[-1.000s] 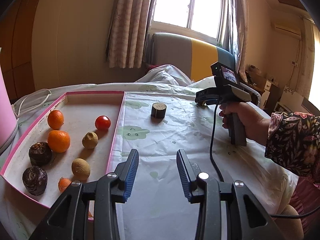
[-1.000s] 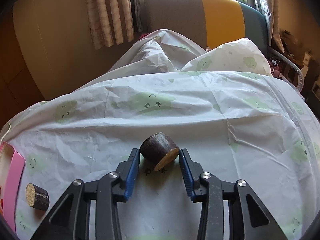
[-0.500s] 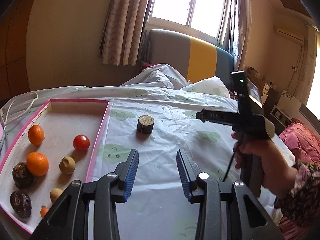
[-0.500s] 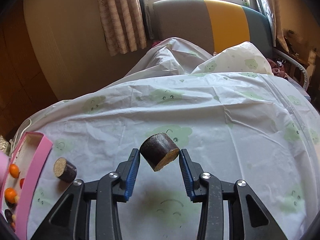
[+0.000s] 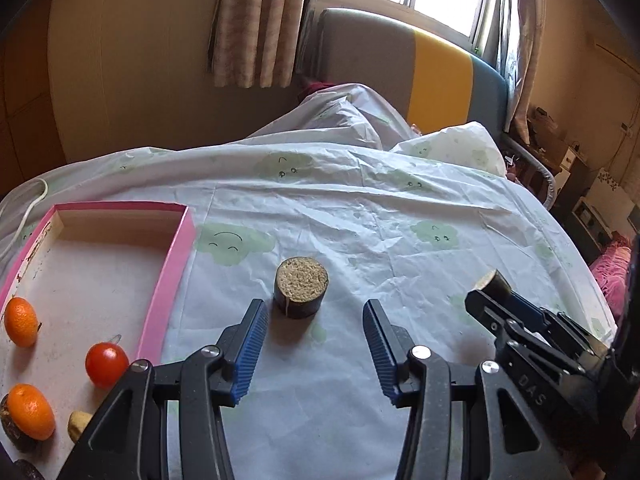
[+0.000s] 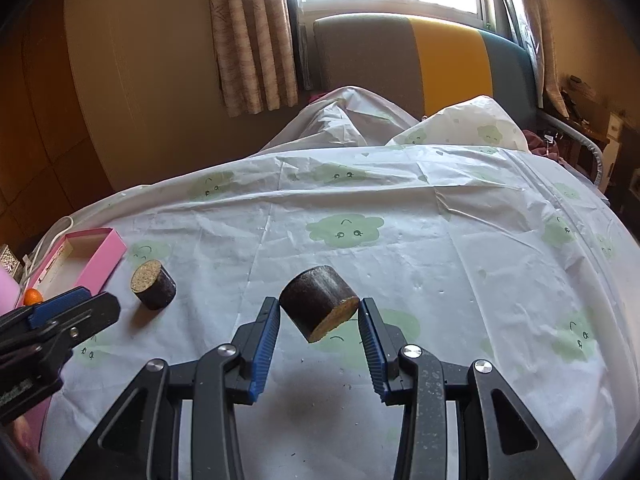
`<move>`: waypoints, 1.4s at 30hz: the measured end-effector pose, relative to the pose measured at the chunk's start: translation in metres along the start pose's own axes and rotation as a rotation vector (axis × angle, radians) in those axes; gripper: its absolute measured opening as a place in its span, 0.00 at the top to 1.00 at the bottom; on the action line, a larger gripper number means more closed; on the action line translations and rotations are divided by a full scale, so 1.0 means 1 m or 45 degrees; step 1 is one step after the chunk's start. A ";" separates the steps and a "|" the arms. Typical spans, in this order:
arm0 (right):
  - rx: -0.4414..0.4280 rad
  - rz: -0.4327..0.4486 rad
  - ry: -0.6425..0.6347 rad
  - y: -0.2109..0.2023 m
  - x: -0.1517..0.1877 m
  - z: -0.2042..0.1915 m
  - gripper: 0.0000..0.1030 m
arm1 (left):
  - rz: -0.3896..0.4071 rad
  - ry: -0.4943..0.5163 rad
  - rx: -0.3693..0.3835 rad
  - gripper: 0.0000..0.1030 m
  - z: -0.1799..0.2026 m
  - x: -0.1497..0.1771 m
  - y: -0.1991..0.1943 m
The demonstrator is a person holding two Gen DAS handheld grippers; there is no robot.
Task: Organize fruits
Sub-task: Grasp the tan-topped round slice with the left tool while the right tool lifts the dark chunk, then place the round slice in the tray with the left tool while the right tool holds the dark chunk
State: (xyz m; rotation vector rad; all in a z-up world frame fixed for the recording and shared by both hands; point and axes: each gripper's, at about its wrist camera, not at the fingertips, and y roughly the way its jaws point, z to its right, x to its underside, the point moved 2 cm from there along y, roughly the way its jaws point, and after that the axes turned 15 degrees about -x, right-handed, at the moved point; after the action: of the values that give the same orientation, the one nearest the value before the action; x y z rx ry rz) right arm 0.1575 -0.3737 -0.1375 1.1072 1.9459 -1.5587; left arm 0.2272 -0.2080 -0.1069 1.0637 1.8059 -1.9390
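My right gripper [image 6: 319, 312] is shut on a dark sugarcane chunk [image 6: 316, 304], held tilted above the tablecloth; that gripper also shows at the right of the left wrist view [image 5: 486, 292]. A second sugarcane chunk [image 5: 301, 287] stands upright on the cloth, also seen in the right wrist view [image 6: 153, 285]. My left gripper [image 5: 312, 320] is open and empty, its fingertips just short of that chunk on either side. A pink-rimmed tray [image 5: 168, 280] at the left holds oranges [image 5: 21, 322], a tomato [image 5: 107, 364] and other fruits.
The white tablecloth [image 6: 440, 264] with green cloud prints covers the table. A white cable [image 5: 28, 208] lies behind the tray. A grey, yellow and blue sofa [image 5: 420, 76] stands beyond the table, with curtains and a window behind it.
My right gripper has lifted its sugarcane chunk off the cloth and carried it left toward the tray. My left gripper has moved forward up to the standing chunk.
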 end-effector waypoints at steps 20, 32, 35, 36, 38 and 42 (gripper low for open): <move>0.066 -0.018 -0.021 0.007 0.004 -0.001 0.60 | 0.046 0.011 -0.063 0.66 0.002 -0.009 0.025; 0.109 -0.010 -0.049 0.005 0.004 -0.005 0.60 | 0.126 -0.056 -0.025 0.66 -0.030 0.000 -0.027; 0.123 -0.005 -0.066 0.004 0.005 -0.007 0.60 | 0.144 -0.097 -0.036 0.66 -0.051 -0.001 -0.038; 0.129 -0.005 -0.073 0.004 0.005 -0.008 0.60 | 0.150 -0.112 -0.045 0.66 -0.060 -0.002 -0.041; 0.136 -0.008 -0.088 0.005 0.005 -0.011 0.60 | 0.153 -0.148 -0.075 0.66 -0.079 -0.002 -0.045; 0.150 -0.017 -0.103 0.006 0.005 -0.012 0.60 | 0.138 -0.222 -0.129 0.66 -0.117 0.000 -0.046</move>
State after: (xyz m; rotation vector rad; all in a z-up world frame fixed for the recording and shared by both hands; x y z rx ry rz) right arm 0.1614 -0.3601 -0.1415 1.0618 1.8326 -1.7168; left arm 0.2344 -0.0890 -0.0665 0.9098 1.6964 -1.7971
